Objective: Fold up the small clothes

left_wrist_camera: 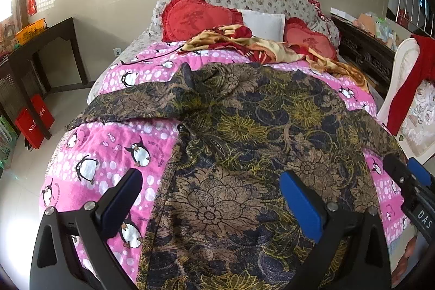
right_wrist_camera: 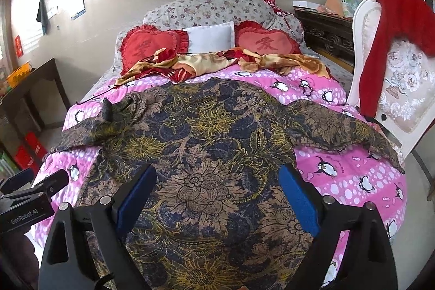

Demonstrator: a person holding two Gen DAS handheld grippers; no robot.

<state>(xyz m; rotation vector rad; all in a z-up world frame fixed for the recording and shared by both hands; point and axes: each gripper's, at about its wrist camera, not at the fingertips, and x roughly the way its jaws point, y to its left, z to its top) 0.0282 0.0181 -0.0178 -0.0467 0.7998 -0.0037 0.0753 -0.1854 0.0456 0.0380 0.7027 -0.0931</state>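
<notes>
A dark floral shirt (left_wrist_camera: 244,132), brown, navy and yellow, lies spread flat on the pink penguin quilt (left_wrist_camera: 108,154), collar toward the pillows, one sleeve stretched left. In the right wrist view the shirt (right_wrist_camera: 217,154) shows both sleeves spread out. My left gripper (left_wrist_camera: 212,181) is open and empty, hovering above the shirt's lower left part. My right gripper (right_wrist_camera: 217,181) is open and empty above the shirt's lower middle. The right gripper also shows at the right edge of the left wrist view (left_wrist_camera: 407,175), and the left gripper at the left edge of the right wrist view (right_wrist_camera: 35,189).
Red heart cushions (left_wrist_camera: 195,21) and a crumpled red and yellow cloth (left_wrist_camera: 258,45) lie at the bed's head. A white chair (right_wrist_camera: 394,89) with a red garment stands right of the bed. A dark table (left_wrist_camera: 40,45) and red boxes (left_wrist_camera: 34,121) stand left.
</notes>
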